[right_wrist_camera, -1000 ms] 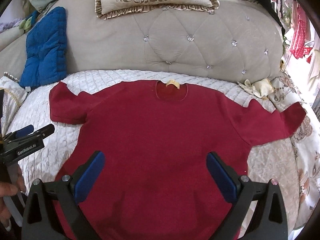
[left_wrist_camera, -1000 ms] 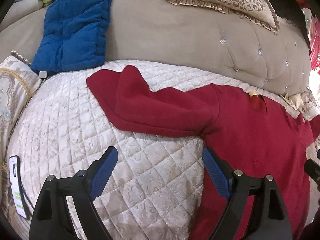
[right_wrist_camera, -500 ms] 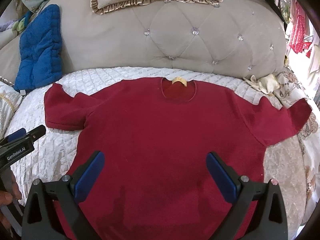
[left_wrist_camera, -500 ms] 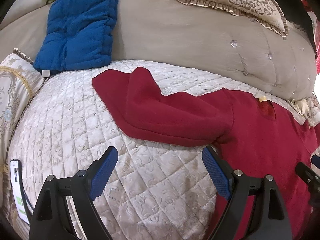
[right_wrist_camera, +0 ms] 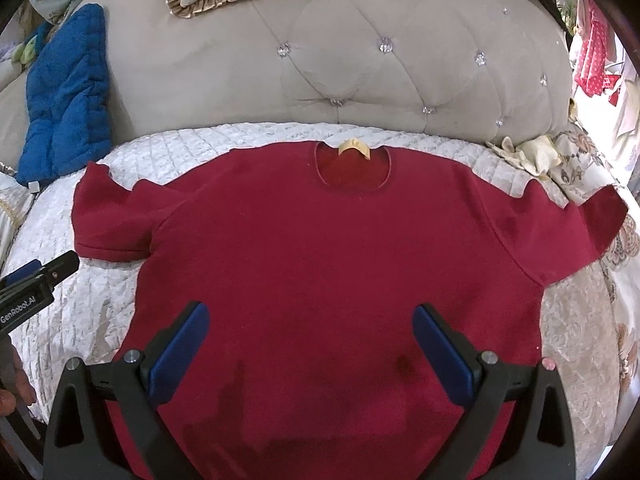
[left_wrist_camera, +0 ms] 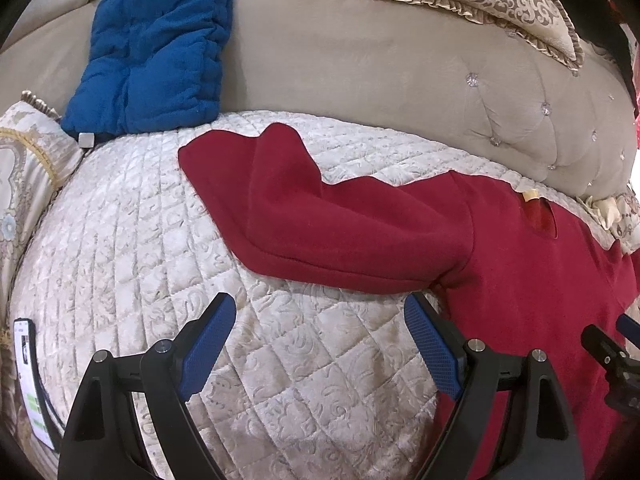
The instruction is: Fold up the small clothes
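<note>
Now both grippers sit closer to the shirt (right_wrist_camera: 332,256) than a second ago, the left gripper (left_wrist_camera: 316,344) nearing its sleeve (left_wrist_camera: 332,224), so folding looks about to start. Both stand wide open and empty. One shirt lies flat on the bed (left_wrist_camera: 132,240), two sleeves spread, beside one blue cushion (left_wrist_camera: 156,44).

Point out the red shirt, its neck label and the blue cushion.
red shirt (right_wrist_camera: 320,256): right wrist view, middle of the chest.
neck label (right_wrist_camera: 353,147): right wrist view, the label's middle.
blue cushion (left_wrist_camera: 156,48): left wrist view, middle of its quilted face.
</note>
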The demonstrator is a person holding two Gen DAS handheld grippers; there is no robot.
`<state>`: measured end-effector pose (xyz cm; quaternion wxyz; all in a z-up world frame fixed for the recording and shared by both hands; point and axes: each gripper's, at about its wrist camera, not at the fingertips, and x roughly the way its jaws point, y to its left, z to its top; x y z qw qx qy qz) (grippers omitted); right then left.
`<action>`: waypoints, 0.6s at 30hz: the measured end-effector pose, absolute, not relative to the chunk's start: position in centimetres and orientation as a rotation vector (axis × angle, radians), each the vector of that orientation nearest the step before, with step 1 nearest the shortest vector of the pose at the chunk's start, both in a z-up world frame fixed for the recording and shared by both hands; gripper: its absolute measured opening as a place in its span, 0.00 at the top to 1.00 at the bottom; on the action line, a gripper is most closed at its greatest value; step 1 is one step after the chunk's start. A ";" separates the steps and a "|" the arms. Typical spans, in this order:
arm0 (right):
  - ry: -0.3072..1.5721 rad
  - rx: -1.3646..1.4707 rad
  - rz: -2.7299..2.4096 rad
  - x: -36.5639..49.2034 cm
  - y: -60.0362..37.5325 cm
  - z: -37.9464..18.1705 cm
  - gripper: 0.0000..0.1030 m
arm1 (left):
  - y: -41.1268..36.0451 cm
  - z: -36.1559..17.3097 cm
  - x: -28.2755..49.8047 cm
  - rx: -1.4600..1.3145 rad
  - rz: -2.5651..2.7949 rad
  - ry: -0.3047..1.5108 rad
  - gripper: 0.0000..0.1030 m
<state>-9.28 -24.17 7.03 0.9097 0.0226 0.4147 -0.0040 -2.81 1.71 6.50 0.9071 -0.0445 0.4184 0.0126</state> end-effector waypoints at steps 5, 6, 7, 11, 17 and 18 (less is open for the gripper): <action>0.861 0.049 -0.013 -9.0 -24.2 6.7 0.00 | 1.9 6.2 -2.4 -0.098 0.023 0.874 0.34; 0.863 0.049 -0.012 -8.9 -24.3 6.7 0.00 | 2.0 6.1 -2.2 -0.104 0.022 0.879 0.34; 0.864 0.049 -0.012 -8.8 -24.3 6.6 0.00 | 2.3 6.0 -2.0 -0.112 0.023 0.883 0.34; 0.881 0.056 -0.009 -8.3 -24.3 6.3 0.00 | 4.1 5.8 -1.1 -0.161 0.032 0.894 0.34; 0.872 0.069 0.011 -7.7 -24.3 6.3 0.00 | 7.9 5.8 0.7 -0.238 0.101 0.897 0.34; 0.879 0.069 0.014 -7.5 -24.2 6.2 0.00 | 8.5 5.9 1.0 -0.245 0.117 0.894 0.34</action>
